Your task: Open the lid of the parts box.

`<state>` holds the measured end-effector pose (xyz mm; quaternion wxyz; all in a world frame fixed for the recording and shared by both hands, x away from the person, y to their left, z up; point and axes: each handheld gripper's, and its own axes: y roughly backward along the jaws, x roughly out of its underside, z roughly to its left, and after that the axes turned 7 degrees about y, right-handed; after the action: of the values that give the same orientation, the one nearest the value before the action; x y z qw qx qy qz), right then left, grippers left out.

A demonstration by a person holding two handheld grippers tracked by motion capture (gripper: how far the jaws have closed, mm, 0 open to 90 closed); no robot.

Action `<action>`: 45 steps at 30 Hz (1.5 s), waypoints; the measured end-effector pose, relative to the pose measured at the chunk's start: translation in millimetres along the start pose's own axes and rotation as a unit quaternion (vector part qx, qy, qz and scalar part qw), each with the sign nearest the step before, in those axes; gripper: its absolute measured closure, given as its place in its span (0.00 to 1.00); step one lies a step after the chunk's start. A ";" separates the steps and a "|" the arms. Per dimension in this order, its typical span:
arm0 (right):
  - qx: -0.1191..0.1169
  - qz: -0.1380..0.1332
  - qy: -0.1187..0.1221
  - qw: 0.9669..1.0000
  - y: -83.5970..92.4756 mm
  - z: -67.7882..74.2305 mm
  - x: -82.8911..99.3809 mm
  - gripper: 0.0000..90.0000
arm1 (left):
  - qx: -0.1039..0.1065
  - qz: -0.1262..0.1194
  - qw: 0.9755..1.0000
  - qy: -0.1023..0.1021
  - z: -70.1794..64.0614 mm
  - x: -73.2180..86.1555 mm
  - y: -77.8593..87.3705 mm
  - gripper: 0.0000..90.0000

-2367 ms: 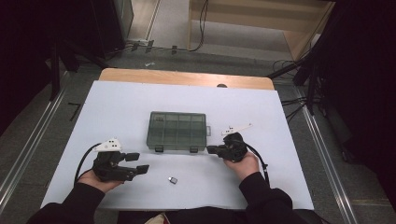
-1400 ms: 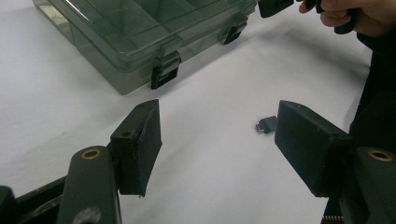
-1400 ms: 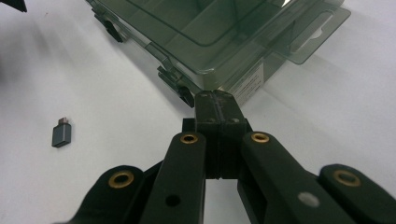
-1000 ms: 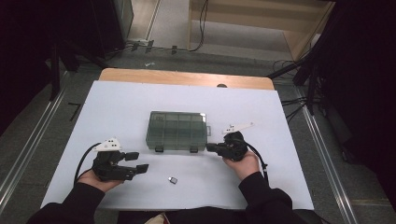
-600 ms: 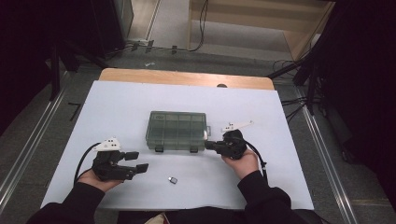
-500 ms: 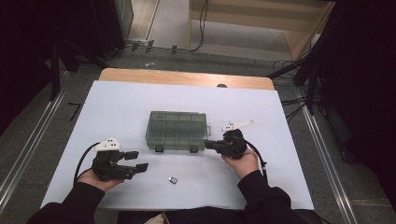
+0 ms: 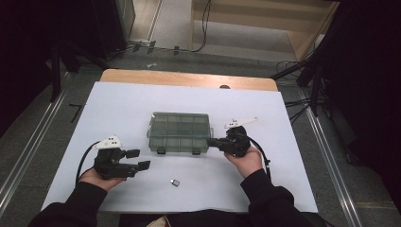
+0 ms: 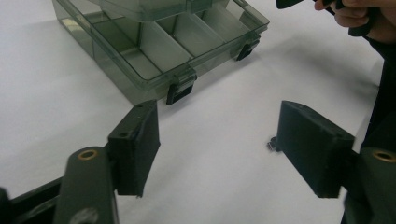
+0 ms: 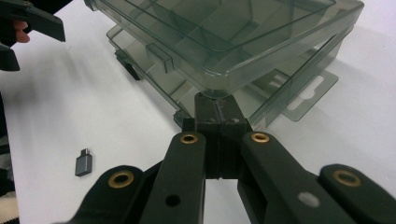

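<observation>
Clear compartment box (image 7: 178,131) mid-worktop (image 7: 118,104), lid propped slightly up. Right claw (image 9: 215,108) shut tight, tips wedged under lid's front edge. Left claw (image 7: 137,159) wide open, just opened further, holding nothing, near small grey adapter (image 7: 175,182).

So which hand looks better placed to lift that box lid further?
Probably the right: the right gripper is shut, tips under the lid corner, propping it. The left gripper is open, apart from the box.
</observation>
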<state>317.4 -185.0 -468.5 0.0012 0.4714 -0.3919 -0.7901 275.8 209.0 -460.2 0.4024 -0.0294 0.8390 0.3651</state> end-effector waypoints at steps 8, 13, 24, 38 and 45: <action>-0.002 -0.003 -0.008 1.000 1.4 -0.3 -10.6 0.97 | -0.004 0.001 1.000 -0.003 -0.3 -1.5 -2.6 0.33; 0.000 -0.008 -0.006 1.000 2.1 -1.3 -15.4 0.97 | -0.007 -0.001 1.000 -0.006 -0.7 -3.4 -3.6 0.33; 0.011 -0.026 -0.009 1.000 5.4 -5.5 -27.4 0.97 | -0.018 -0.006 1.000 -0.004 2.2 -9.4 -6.7 0.33; 0.018 -0.033 -0.015 0.999 7.0 -9.4 -32.4 0.97 | -0.041 -0.004 0.999 0.007 11.6 -22.1 -12.3 0.33; 0.020 -0.034 -0.017 0.999 7.6 -10.1 -32.4 0.97 | -0.055 -0.012 0.998 0.004 16.1 -28.5 -17.7 0.31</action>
<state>340.2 -184.5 -442.2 -0.0418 0.4710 -0.3917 -0.7893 311.6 199.3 -457.3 0.4011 -0.0627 0.8188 0.4059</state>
